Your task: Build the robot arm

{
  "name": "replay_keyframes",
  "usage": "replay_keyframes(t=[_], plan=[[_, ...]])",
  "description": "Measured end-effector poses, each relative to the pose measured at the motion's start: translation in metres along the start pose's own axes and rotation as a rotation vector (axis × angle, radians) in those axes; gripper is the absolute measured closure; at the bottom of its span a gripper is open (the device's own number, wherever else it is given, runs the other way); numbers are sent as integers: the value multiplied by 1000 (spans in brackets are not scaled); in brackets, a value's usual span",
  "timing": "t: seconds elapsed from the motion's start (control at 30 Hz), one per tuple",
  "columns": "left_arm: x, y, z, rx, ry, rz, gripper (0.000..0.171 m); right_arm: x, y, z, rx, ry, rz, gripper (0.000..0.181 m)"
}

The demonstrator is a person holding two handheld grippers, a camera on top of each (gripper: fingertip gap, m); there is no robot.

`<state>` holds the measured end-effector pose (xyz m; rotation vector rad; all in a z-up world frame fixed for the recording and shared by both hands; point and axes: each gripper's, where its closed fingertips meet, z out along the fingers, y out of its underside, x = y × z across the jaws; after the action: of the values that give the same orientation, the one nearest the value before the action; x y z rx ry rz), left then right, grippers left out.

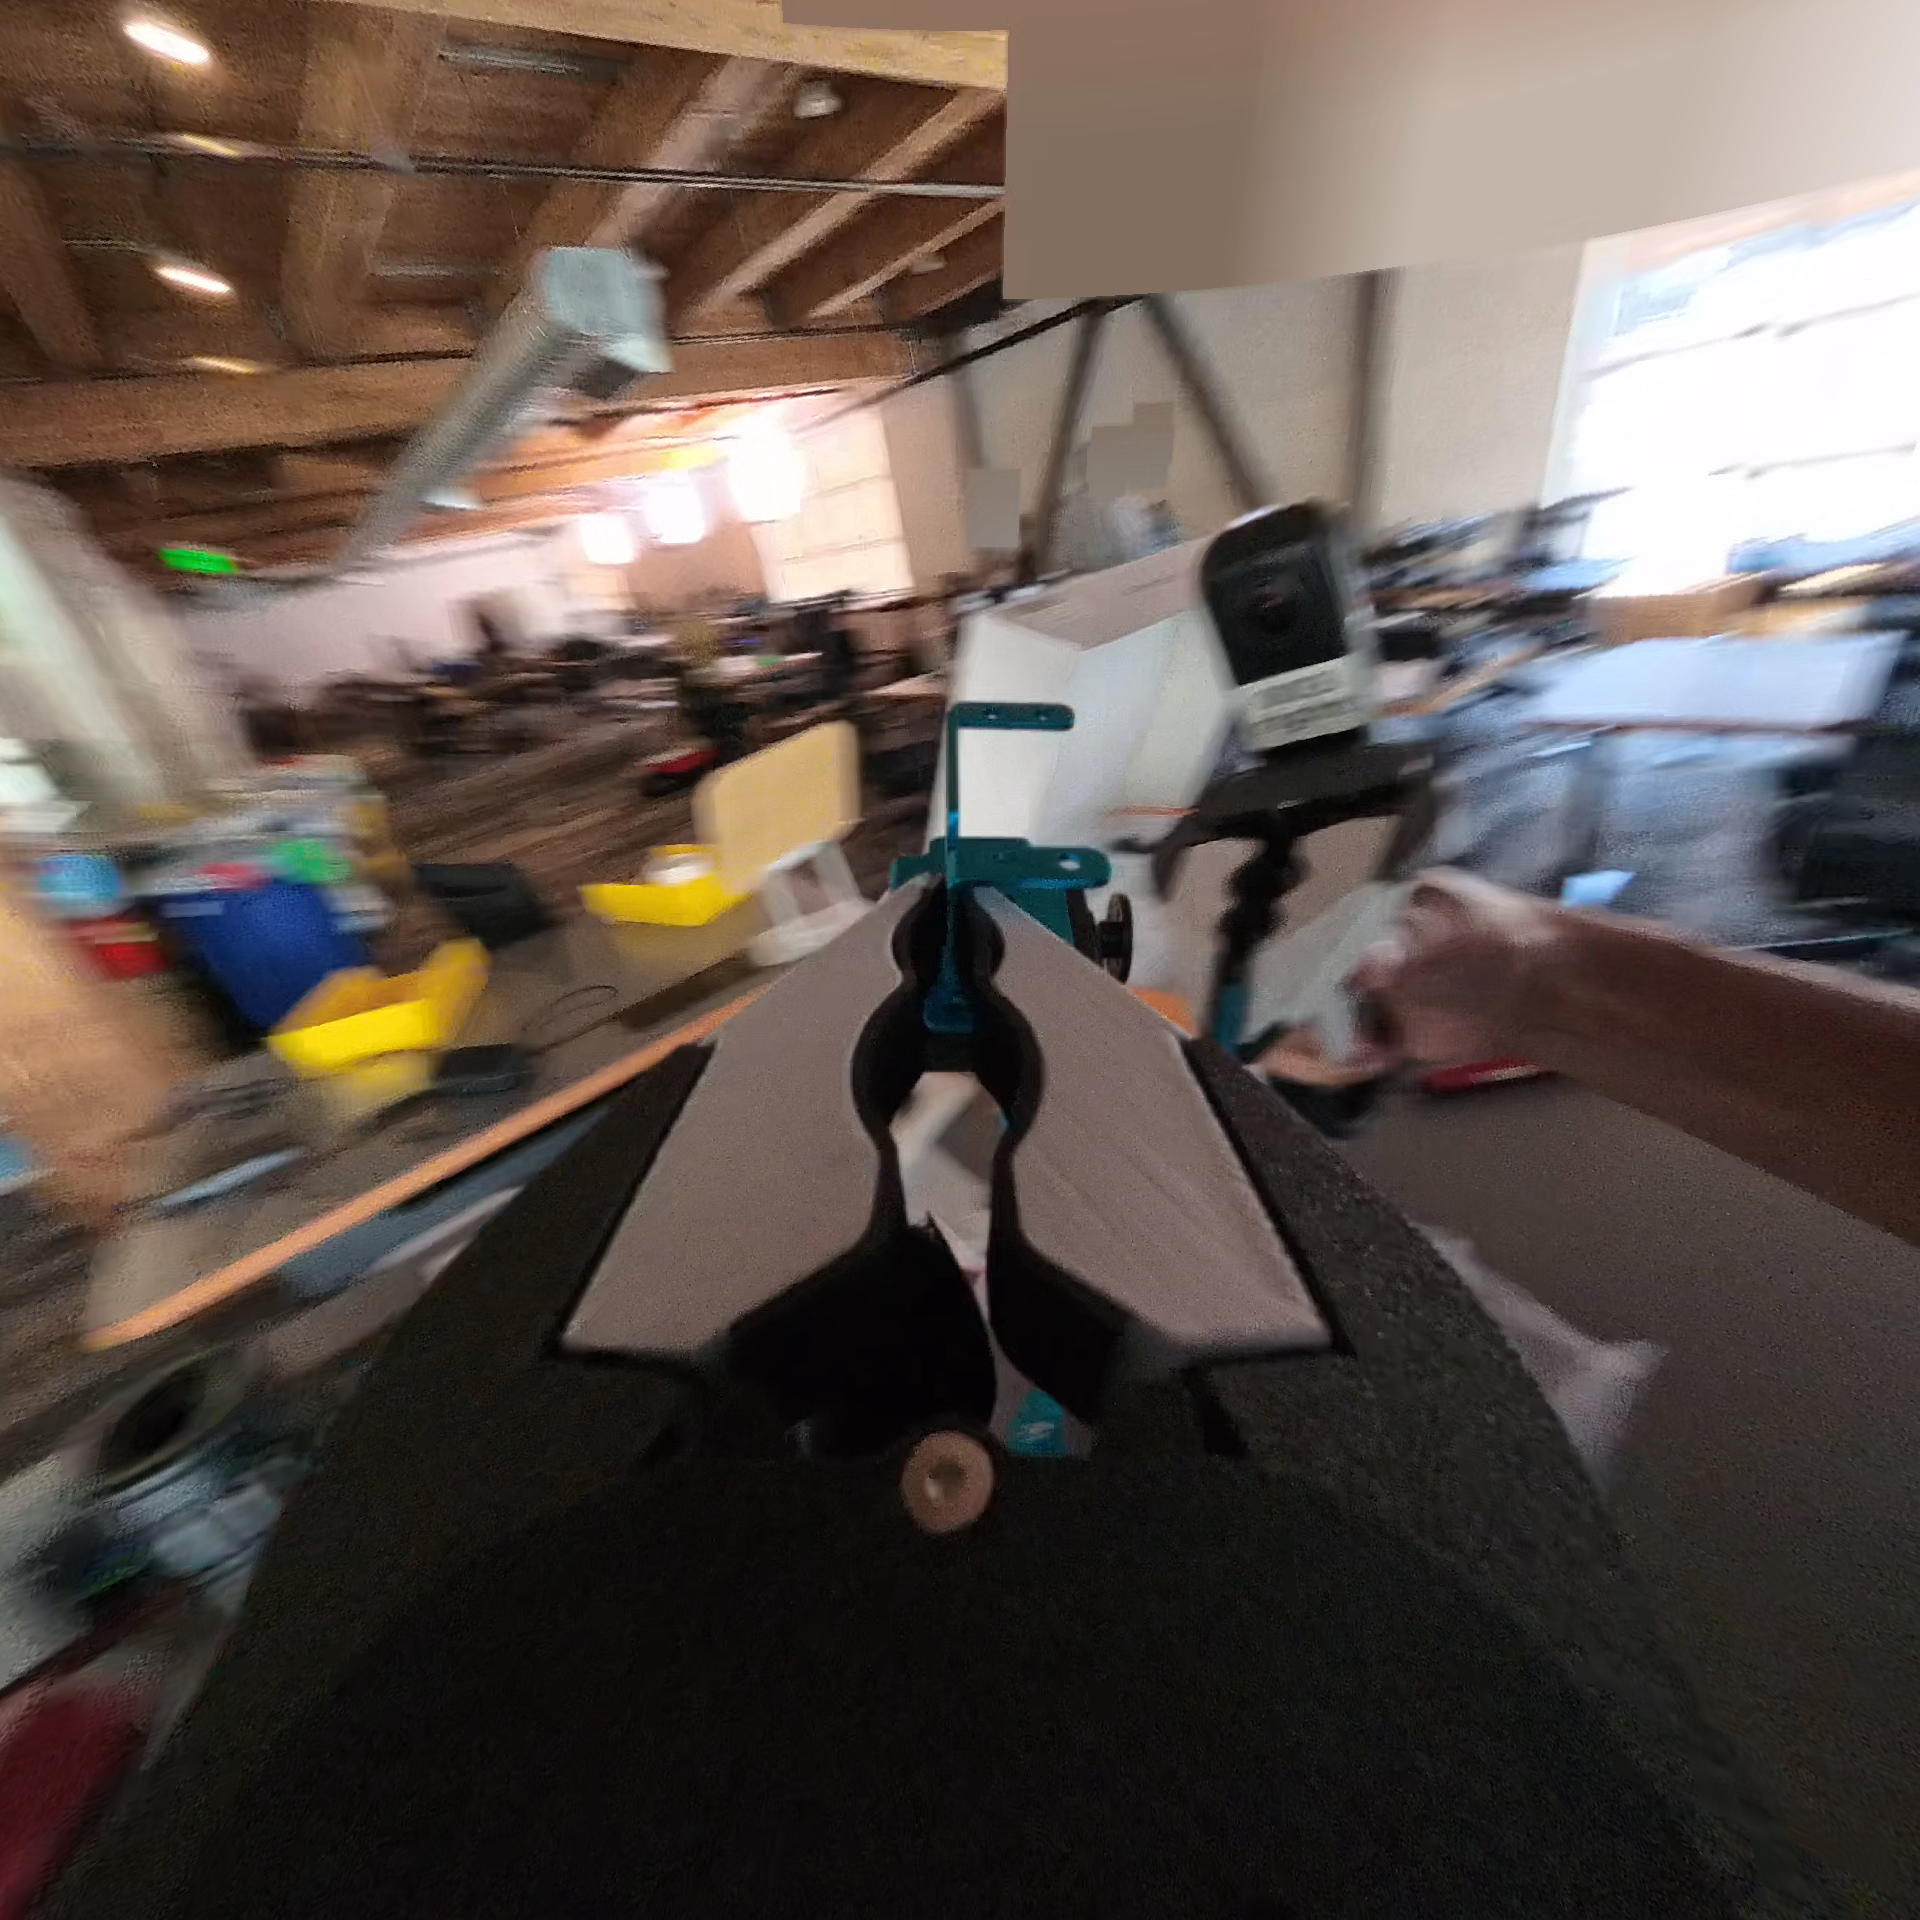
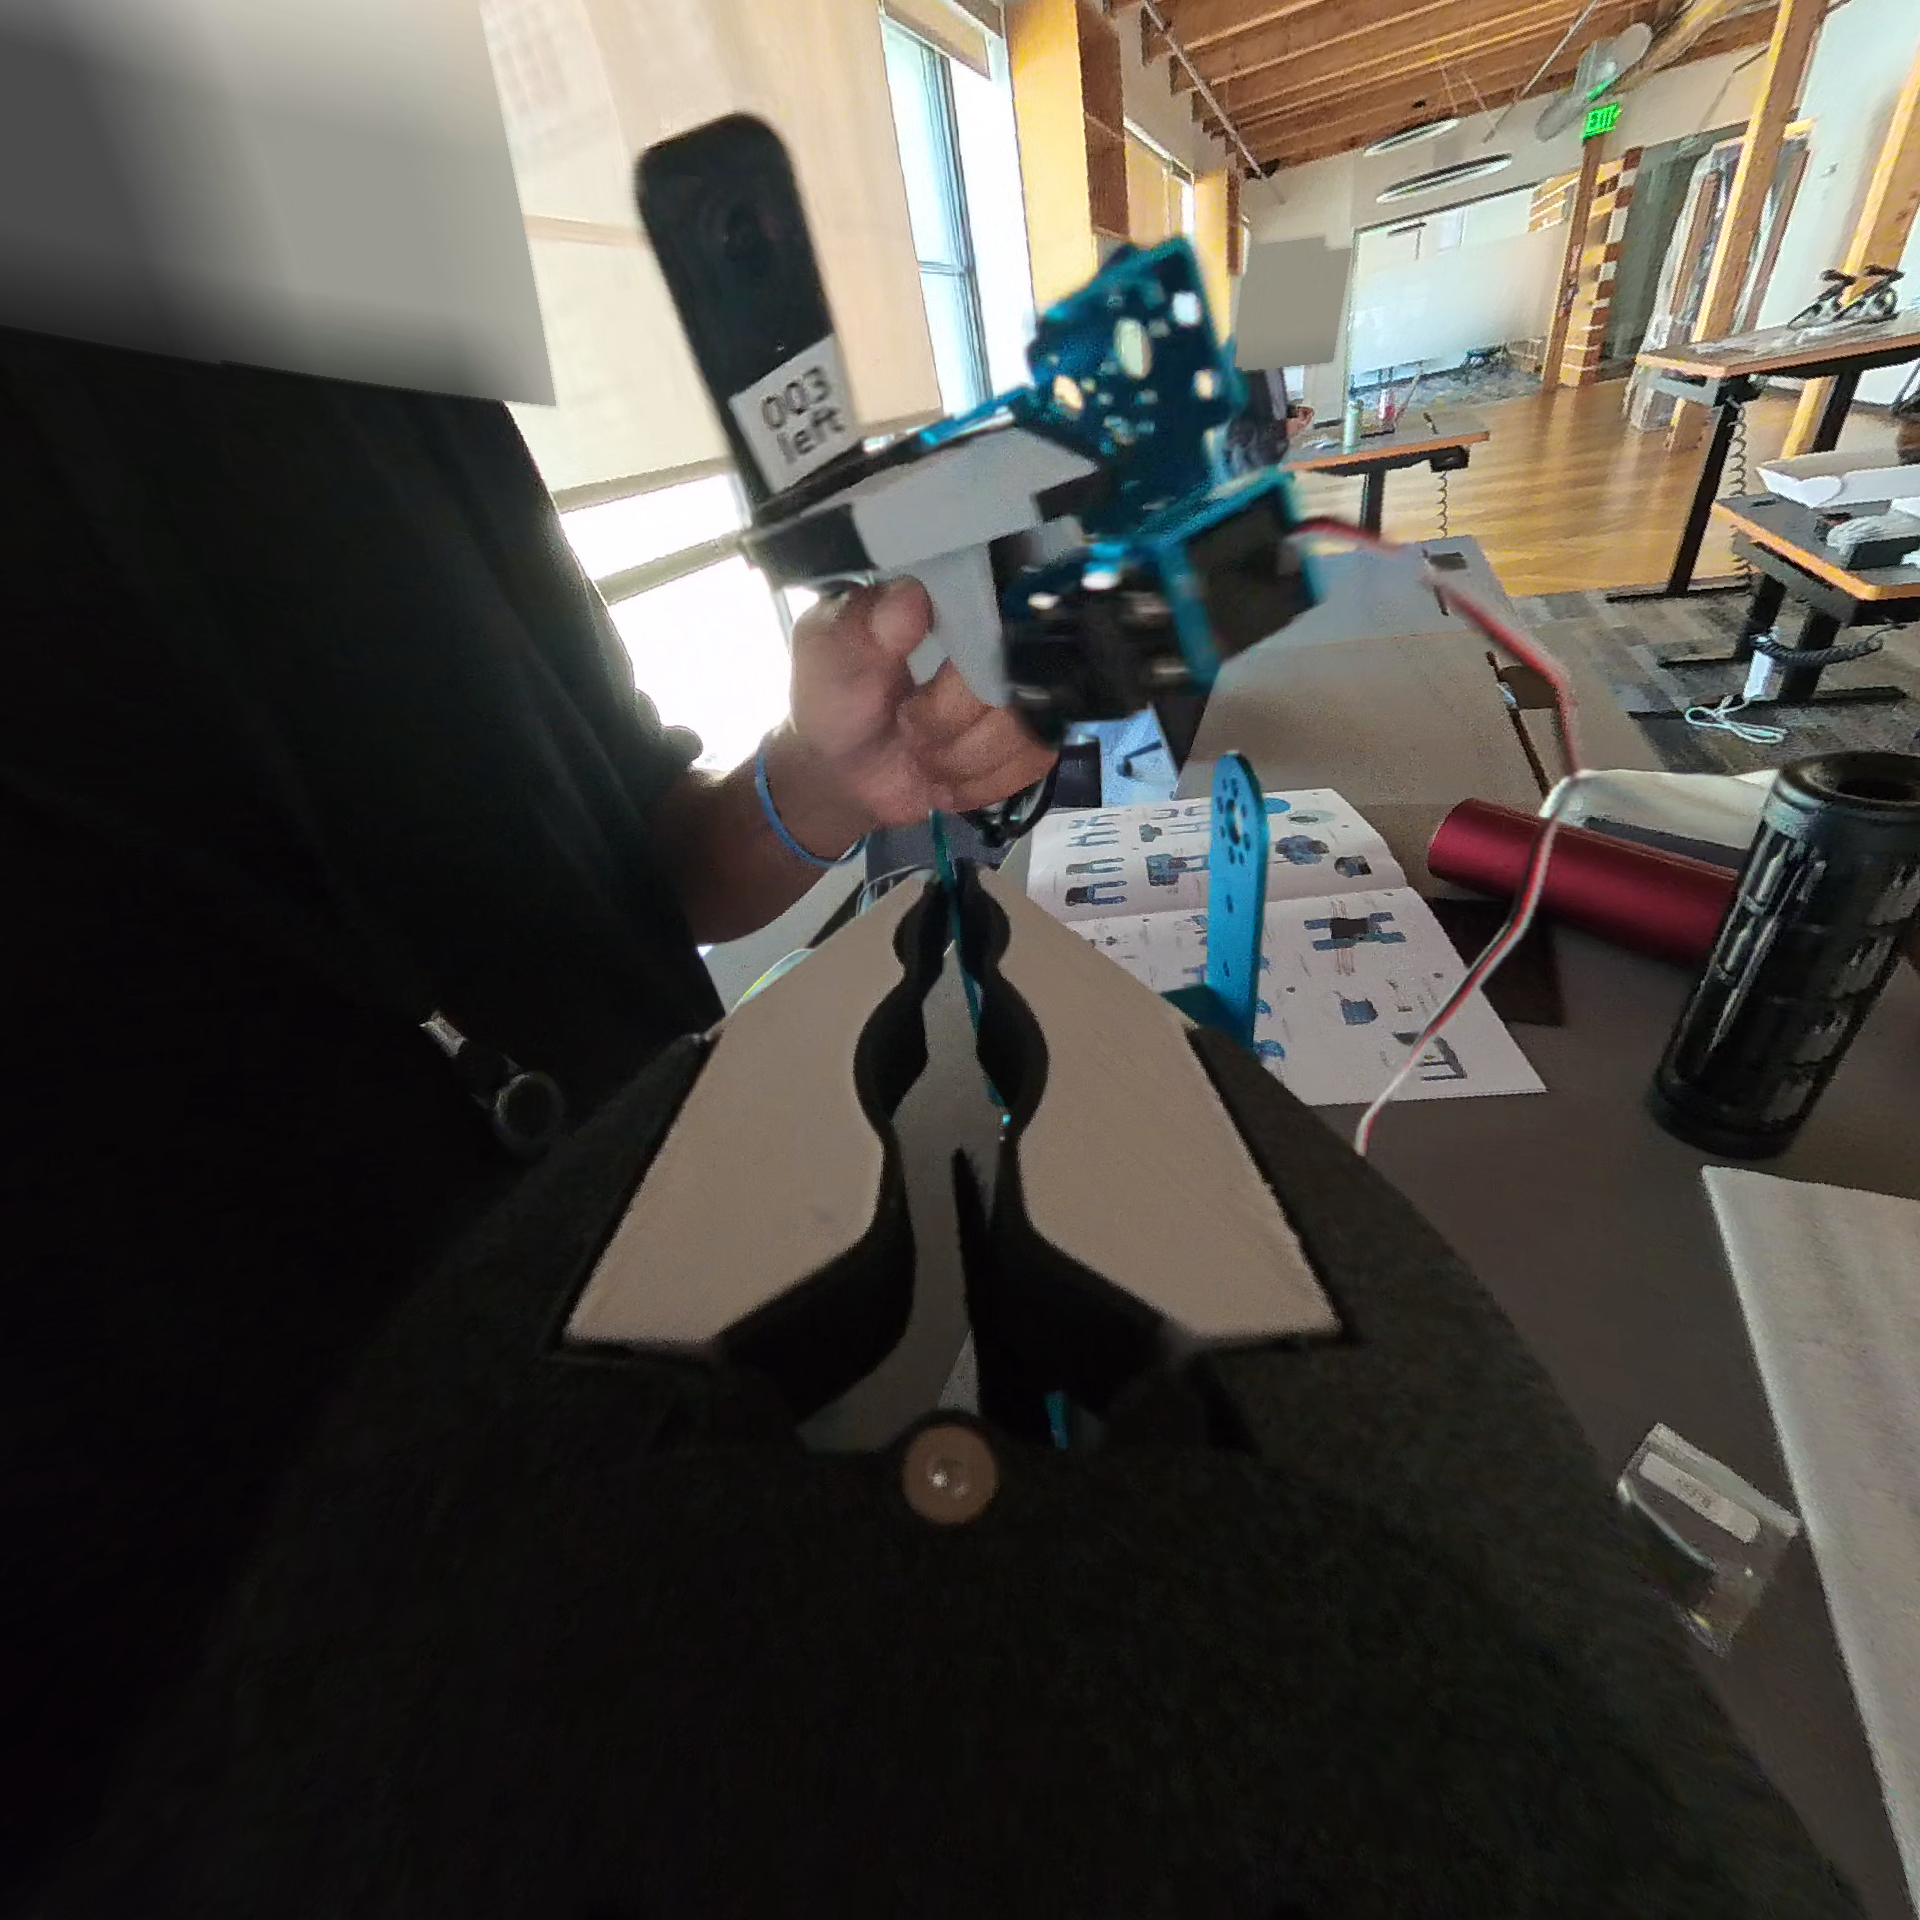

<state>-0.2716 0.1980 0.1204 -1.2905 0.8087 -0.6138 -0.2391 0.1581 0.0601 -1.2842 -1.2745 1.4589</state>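
Your left hand-held gripper [image 1: 951, 894] is clamped on a thin, stiff blue bracket assembly [image 1: 1003, 862] held aloft, your right hand-held gripper [image 2: 951, 894] pinches another thin blue plate [image 2: 971, 997] edgewise, likely slippery.

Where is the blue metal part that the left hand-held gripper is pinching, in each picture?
Left wrist view: the blue metal part is in the centre, pinched in the left hand-held gripper.
Right wrist view: it is in the upper middle, held up by that hand-held gripper farther off, above the right hand-held gripper, which pinches a thin blue strip.
Shared landmark: the wooden ceiling beams.
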Motion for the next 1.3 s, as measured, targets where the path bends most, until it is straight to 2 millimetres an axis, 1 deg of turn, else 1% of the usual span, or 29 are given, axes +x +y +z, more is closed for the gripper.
replay_keyframes(t=[0.03,0.07,0.13,0.17,0.23,0.33,0.4,0.47,0.57,0.63,0.67,0.7,0.73,0.77,0.83,0.87,0.93,1.03,1.07,1.17,1.23,1.3], plan=[[9,-7,-3,42,110,-91,171,0,0,0,-5,-2,5,179],[13,-12,-5,67,157,-133,171,1,0,-1,-7,-3,6,179],[6,-4,-1,9,76,6,171,0,1,-1,-11,-2,4,179],[6,-2,1,-2,66,39,171,0,1,-1,-12,-1,5,179],[13,0,3,-4,102,25,171,1,0,-1,-4,-2,8,179],[16,11,6,-61,81,112,171,1,0,-1,-1,-1,11,179],[21,14,6,-67,105,111,171,2,0,-1,-6,7,6,179],[21,15,5,-68,110,109,171,2,0,0,-19,33,-11,179],[21,17,2,-78,120,96,171,3,1,-2,-52,100,-52,178],[22,19,2,-82,116,102,171,5,3,-6,-102,175,-91,178],[22,20,2,-90,113,107,171,7,6,-8,-139,235,-122,173],[23,20,2,-87,118,103,171,18,8,-14,-175,344,-138,151],[23,20,2,-88,120,92,171,20,9,-19,-203,389,-151,144],[22,21,2,-94,121,90,171,16,7,-21,-200,389,-150,144],[23,21,4,-97,118,96,171,7,-3,-21,-144,367,-139,144],[24,21,4,-99,123,96,171,7,-6,-22,-123,377,-140,142],[24,20,6,-108,129,86,171,12,-8,-20,-109,410,-142,130],[24,20,8,-121,152,44,171,22,-11,-16,-51,448,-129,98],[24,19,8,-123,161,29,171,23,-13,-13,-11,435,-132,96],[24,19,8,-123,183,17,171,24,-21,-9,99,327,-142,99],[24,19,8,-122,205,7,171,25,-21,-8,68,262,-156,103],[26,18,8,-117,231,13,171,28,-27,-11,35,221,-172,118]])
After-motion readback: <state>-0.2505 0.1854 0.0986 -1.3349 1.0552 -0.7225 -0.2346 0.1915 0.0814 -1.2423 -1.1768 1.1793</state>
